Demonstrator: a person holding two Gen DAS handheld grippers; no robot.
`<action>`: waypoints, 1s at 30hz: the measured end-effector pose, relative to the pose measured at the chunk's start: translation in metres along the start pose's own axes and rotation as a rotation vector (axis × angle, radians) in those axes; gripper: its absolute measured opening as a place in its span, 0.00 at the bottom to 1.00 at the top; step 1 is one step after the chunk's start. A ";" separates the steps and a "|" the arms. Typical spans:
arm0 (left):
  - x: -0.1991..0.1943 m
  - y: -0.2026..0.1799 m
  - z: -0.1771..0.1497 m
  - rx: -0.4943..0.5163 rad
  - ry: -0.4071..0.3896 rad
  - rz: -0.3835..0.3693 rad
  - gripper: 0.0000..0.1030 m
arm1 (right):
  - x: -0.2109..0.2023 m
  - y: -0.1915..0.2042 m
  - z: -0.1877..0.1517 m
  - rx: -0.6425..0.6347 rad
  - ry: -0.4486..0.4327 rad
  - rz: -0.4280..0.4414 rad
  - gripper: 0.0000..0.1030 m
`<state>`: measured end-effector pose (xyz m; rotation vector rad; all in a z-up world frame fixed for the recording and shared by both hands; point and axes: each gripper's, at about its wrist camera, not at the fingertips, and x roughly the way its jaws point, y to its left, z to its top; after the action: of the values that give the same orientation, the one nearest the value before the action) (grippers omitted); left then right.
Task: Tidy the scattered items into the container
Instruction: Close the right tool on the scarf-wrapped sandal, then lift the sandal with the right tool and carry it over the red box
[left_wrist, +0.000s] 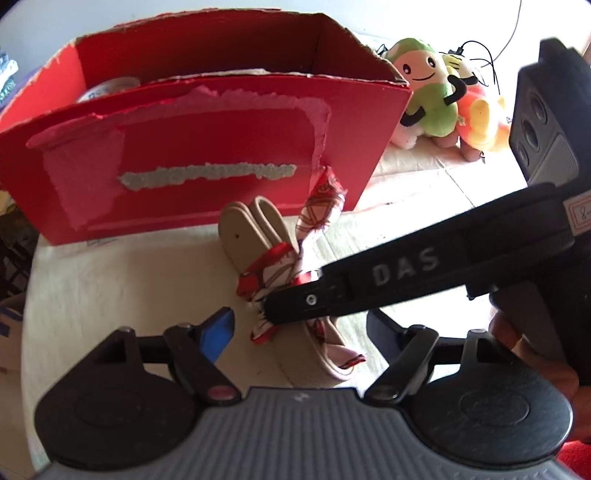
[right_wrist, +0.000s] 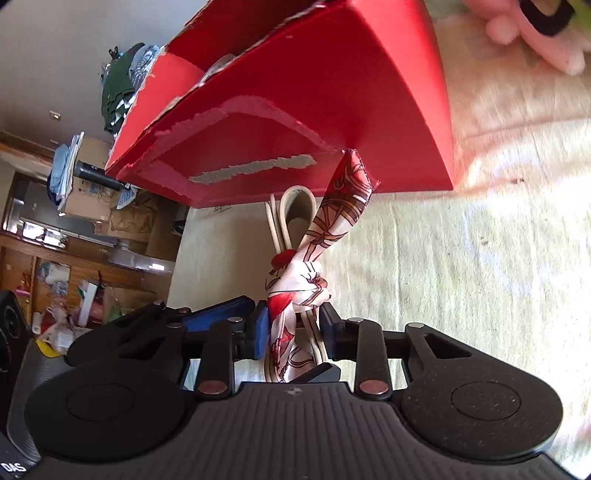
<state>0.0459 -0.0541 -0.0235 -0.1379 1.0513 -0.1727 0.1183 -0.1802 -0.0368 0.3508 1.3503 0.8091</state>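
Right tongs (right_wrist: 291, 328) clamped on scarf-tied belt (left_wrist: 258, 240) lying on counter (left_wrist: 110, 288) just before red box (left_wrist: 207, 147), left tongs (left_wrist: 299, 325) apart, idle nearby: lift clear of box wall, mind dangling tails.

One red box (left_wrist: 207, 155) — one scarf-tied belt (left_wrist: 258, 236) — two plush toys (left_wrist: 432, 92).
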 end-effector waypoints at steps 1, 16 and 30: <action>0.001 0.002 0.001 -0.016 0.002 -0.033 0.79 | -0.001 -0.006 0.001 0.027 0.007 0.024 0.30; 0.026 0.000 0.006 -0.064 0.061 -0.118 0.56 | -0.020 -0.050 -0.007 0.206 -0.011 0.162 0.31; -0.054 -0.014 0.019 0.015 -0.028 -0.147 0.44 | -0.059 0.010 -0.009 -0.021 -0.053 0.168 0.27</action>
<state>0.0351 -0.0563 0.0348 -0.2040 1.0122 -0.3104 0.1056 -0.2162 0.0109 0.4705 1.2739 0.9470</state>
